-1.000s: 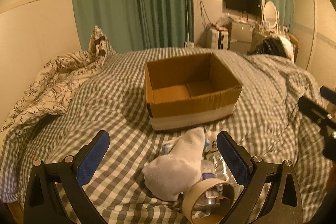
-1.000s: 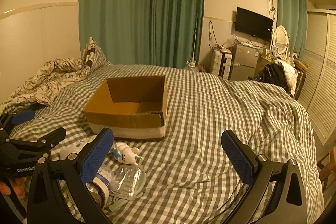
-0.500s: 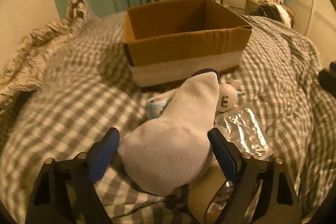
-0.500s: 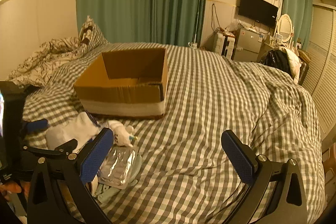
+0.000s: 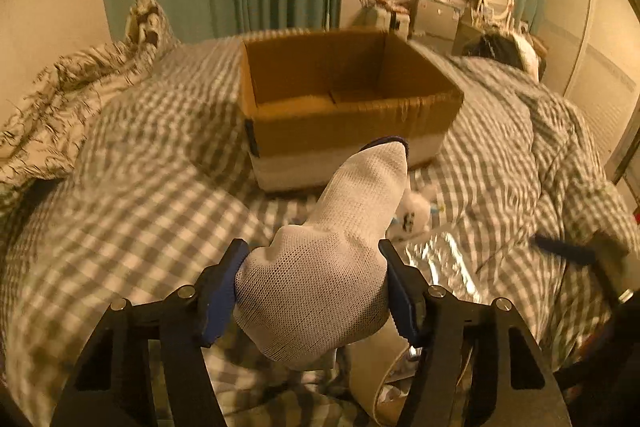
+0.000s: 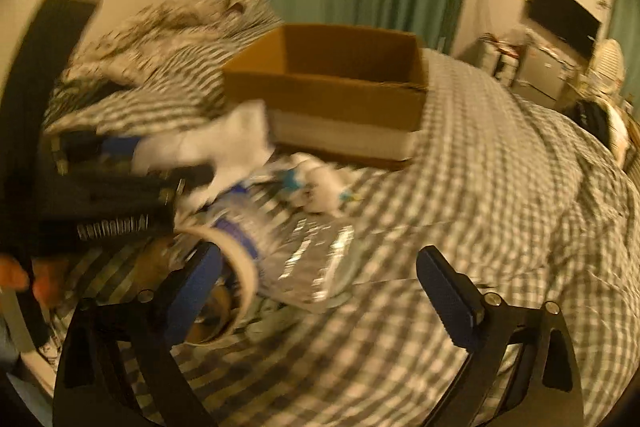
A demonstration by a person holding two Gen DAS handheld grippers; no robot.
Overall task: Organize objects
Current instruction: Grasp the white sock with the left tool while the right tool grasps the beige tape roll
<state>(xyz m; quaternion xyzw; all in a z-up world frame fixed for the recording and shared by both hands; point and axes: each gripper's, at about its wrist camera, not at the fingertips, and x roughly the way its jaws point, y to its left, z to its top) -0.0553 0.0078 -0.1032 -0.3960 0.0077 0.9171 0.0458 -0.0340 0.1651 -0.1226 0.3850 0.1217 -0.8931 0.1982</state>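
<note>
My left gripper (image 5: pixel 312 275) is shut on a white knit glove (image 5: pixel 332 259), its blue pads pressing both sides; the cuff points toward the open cardboard box (image 5: pixel 344 95) on the checked bed. The right wrist view shows the same glove (image 6: pixel 224 143) in the left gripper (image 6: pixel 152 163), lifted just left of the box (image 6: pixel 332 87). My right gripper (image 6: pixel 316 287) is open and empty, low over a pile: a silver foil packet (image 6: pixel 316 251), a small white plush toy (image 6: pixel 320 187), a tape roll (image 6: pixel 236 275) and a plastic bottle (image 6: pixel 248 223).
A checked duvet (image 5: pixel 132 187) covers the bed, with a patterned blanket (image 5: pixel 60 95) bunched at the left. The tape roll (image 5: pixel 380 387) lies under the left gripper. Green curtains, a TV and a dresser stand beyond the bed.
The left gripper closed on the glove and lifted it toward the box. The right gripper swung down and left over the pile, staying open.
</note>
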